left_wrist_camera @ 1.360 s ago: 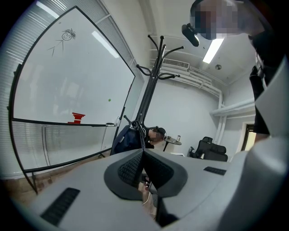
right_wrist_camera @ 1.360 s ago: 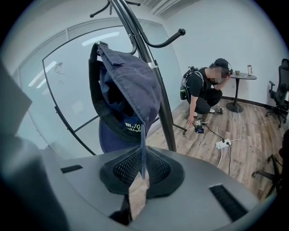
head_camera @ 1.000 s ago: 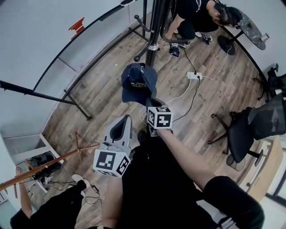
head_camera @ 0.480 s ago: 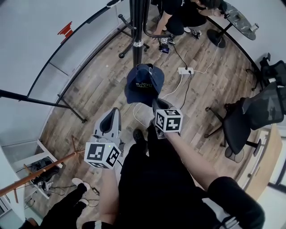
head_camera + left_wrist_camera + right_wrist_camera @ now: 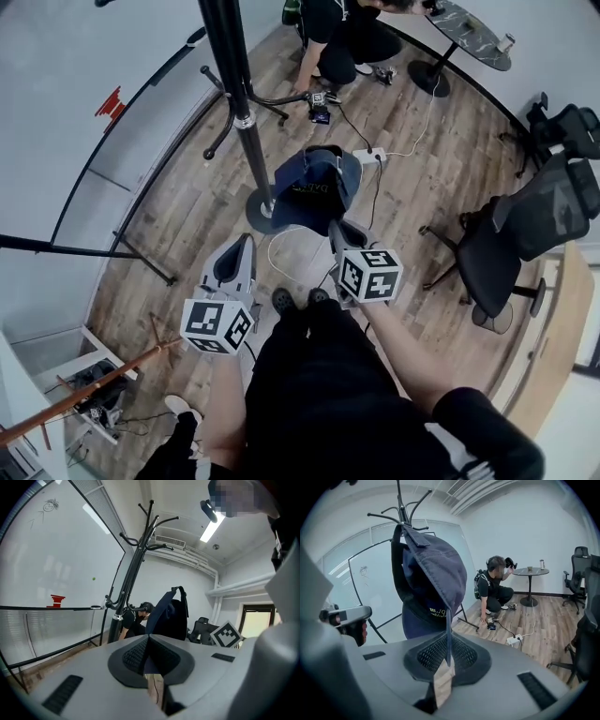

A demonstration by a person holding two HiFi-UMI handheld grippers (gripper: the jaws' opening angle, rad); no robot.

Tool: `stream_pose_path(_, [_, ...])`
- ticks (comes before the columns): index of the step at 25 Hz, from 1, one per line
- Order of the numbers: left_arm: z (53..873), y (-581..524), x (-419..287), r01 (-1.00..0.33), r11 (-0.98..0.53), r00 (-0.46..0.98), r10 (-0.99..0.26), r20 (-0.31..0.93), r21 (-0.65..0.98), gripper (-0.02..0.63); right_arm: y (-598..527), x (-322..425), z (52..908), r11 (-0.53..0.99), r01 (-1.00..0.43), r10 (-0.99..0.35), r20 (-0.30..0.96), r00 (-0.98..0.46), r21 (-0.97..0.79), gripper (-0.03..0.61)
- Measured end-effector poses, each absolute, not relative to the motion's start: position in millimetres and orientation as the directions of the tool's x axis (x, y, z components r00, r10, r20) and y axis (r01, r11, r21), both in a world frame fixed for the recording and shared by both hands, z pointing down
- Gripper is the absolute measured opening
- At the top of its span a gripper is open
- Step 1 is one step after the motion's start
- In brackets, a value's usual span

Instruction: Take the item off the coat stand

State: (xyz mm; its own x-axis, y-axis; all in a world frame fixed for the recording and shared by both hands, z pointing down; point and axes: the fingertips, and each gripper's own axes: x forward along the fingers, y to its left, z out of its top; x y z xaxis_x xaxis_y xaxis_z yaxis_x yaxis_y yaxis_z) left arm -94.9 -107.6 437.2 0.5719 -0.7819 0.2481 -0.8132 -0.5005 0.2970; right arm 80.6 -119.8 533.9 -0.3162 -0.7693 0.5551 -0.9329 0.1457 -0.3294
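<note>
Holding navy baseball cap (image 5: 314, 187) by the thin edge of its brim with right gripper (image 5: 345, 232): jaws clamped on that edge, seen edge-on between the pads in the right gripper view. Hangs in the upper middle of the head view with crown drooping away from the jaws, apart from the black coat stand (image 5: 234, 94) at upper left, touching neither pole nor hooks. Judged: already off the stand, carry-away in hand.

Idle left gripper (image 5: 244, 248): jaws closed together, nothing between them; lower left of centre, apart from the cap.

Handling, judged:
- Light. Soft cloth crown, collapses and swings freely.
- Brim stiffer, curved, keeps its shape. Best hold there, where now pinched.
- Safer with a deeper bite than the very edge, as cloth over a stiff board may slide out if swung.
- Not fragile.
- Back strap could snag a hook if carried close to the stand.

Materials:
- Cap: matt woven cloth, stitched panels, pale lettering on the front, too small to read.
- Stand: glossy black tube with a silver collar (image 5: 242, 120) on the pole, curved hooks and legs.
- Underfoot: floor (image 5: 187, 206) of grey-brown wood-grain planks.
- Grippers: dark meshed pads, pale grey bodies.
</note>
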Motion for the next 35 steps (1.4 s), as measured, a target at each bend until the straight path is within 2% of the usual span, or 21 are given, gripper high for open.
stream_pose_path(13, [385.7, -102.4, -32.3, -0.816, -0.53, 0.572, -0.8, 0.184, 0.232, 0.015, -107.8, 138.0, 452.4, 0.241, -0.908, -0.808, 0.448, -0.383, -0.342, 0.043])
stream_pose_path(25, [376.8, -70.6, -2.7, -0.813, -0.537, 0.573, -0.805, 0.153, 0.223, 0.015, -89.7, 148.0, 428.6, 0.369, -0.881, -0.8, 0.383, -0.463, -0.294, 0.043])
stream_pose_path(35, [378.5, -61.7, 4.6, -0.807, -0.544, 0.581, -0.8, 0.147, 0.228, 0.015, -78.4, 149.0, 422.0, 0.387, -0.872, -0.802, 0.358, -0.479, -0.299, 0.043])
